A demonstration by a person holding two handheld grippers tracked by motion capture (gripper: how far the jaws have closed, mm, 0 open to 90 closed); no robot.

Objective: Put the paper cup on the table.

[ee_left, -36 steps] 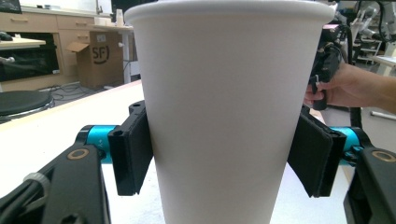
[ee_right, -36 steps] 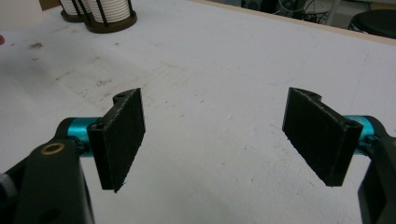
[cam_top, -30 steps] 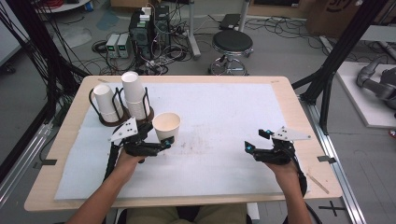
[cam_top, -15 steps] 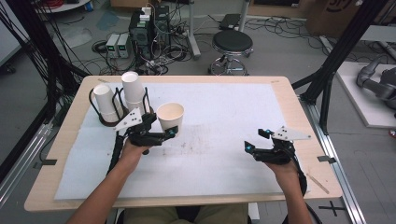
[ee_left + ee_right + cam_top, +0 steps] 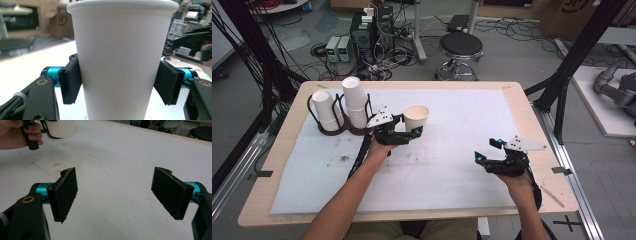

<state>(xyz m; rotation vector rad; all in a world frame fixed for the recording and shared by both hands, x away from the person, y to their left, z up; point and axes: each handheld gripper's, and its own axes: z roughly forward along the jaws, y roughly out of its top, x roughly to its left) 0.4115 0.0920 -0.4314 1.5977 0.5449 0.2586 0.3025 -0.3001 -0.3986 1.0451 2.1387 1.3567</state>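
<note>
While my left gripper point(image 5: 413, 131) clamps both black pads against a white paper cup point(image 5: 122, 62), held upright just beside the cup holder point(image 5: 337, 127) with its stacked cups point(image 5: 354, 102), the left gripper view cuts off the cup's base. No writing shows on its wall. My right gripper point(image 5: 113, 195) hangs wide open over the white mat point(image 5: 452, 165), holding nothing; its view catches my left hand point(image 5: 15, 135) at the edge.

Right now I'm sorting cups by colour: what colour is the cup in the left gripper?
Plain white paper cup, clearest in the left gripper view.
</note>
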